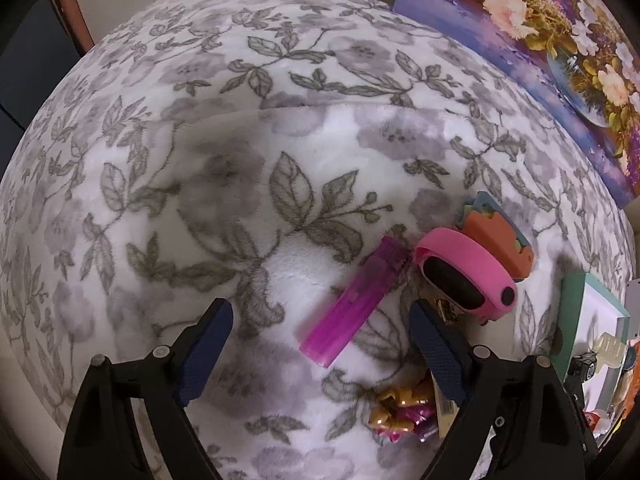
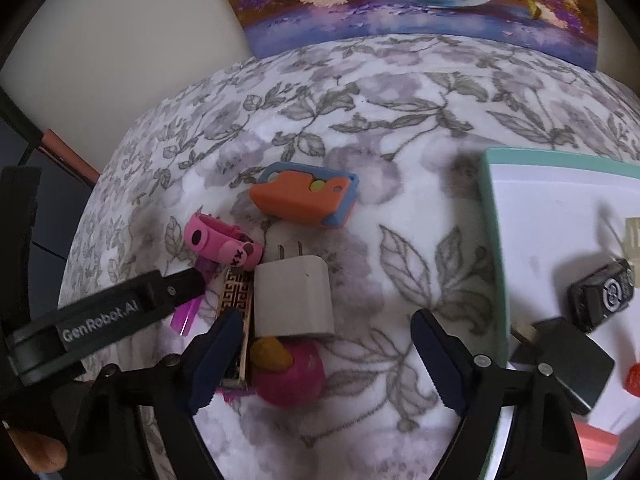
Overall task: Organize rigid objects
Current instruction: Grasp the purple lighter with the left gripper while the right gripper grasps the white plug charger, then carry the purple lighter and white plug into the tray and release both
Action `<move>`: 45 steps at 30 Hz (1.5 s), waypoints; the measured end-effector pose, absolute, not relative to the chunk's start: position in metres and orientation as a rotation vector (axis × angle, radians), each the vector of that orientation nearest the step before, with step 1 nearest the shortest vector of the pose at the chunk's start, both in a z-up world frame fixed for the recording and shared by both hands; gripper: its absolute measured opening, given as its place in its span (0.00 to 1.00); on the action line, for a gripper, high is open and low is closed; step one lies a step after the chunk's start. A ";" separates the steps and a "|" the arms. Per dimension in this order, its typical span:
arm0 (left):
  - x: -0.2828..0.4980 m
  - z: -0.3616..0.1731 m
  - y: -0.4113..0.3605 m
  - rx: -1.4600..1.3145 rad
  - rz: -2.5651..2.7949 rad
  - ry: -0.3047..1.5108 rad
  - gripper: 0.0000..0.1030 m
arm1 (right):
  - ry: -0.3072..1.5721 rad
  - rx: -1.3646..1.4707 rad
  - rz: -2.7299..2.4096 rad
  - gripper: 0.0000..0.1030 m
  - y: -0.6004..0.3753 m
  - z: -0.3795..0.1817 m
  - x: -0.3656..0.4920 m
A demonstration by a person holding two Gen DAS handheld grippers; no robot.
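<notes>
Small hard things lie together on a bed covered with a floral blanket (image 1: pixel 224 128). A purple lighter (image 1: pixel 352 300) lies flat in the left wrist view, tilted, between the fingers of the left tool (image 1: pixel 320 356) but a little ahead of them, not touched by them. This tool is wide open and holds nothing. Just right of the lighter is a pink wristband (image 1: pixel 468 276) with a dark screen, and behind it an orange and blue plastic toy (image 1: pixel 500 240). Near the right finger of the left tool lies something with shiny gold and pink foil (image 1: pixel 404 412); I cannot tell what it is. In the right wrist view the right tool (image 2: pixel 324 364) is also wide open and empty, above the blanket. A white charger plug (image 2: pixel 294 300) lies ahead of it, with its prongs pointing away, and a pink and yellow round toy (image 2: pixel 288 376) touches the near end of the charger. A teal-edged box (image 2: pixel 496 216) stands at the right and contains a small black car (image 2: pixel 602 298) and other things. A flower painting (image 2: pixel 420 4) leans against the wall behind the bed.
</notes>
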State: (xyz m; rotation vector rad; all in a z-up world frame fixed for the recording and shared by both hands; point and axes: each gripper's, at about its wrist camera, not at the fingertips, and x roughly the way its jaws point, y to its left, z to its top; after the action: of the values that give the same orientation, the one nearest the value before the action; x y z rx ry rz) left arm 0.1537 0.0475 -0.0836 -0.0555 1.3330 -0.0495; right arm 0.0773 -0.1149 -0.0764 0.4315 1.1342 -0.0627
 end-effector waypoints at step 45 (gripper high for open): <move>0.160 -0.048 0.057 -0.069 -0.079 1.231 0.20 | 1.156 0.333 -0.080 0.45 -0.110 -0.075 0.077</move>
State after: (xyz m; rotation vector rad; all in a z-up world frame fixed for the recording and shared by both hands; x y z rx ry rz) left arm 0.1602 0.0574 -0.0481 -0.0693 1.2315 -0.0789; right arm 0.0767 -0.1103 -0.0751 0.3335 1.1560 -0.0804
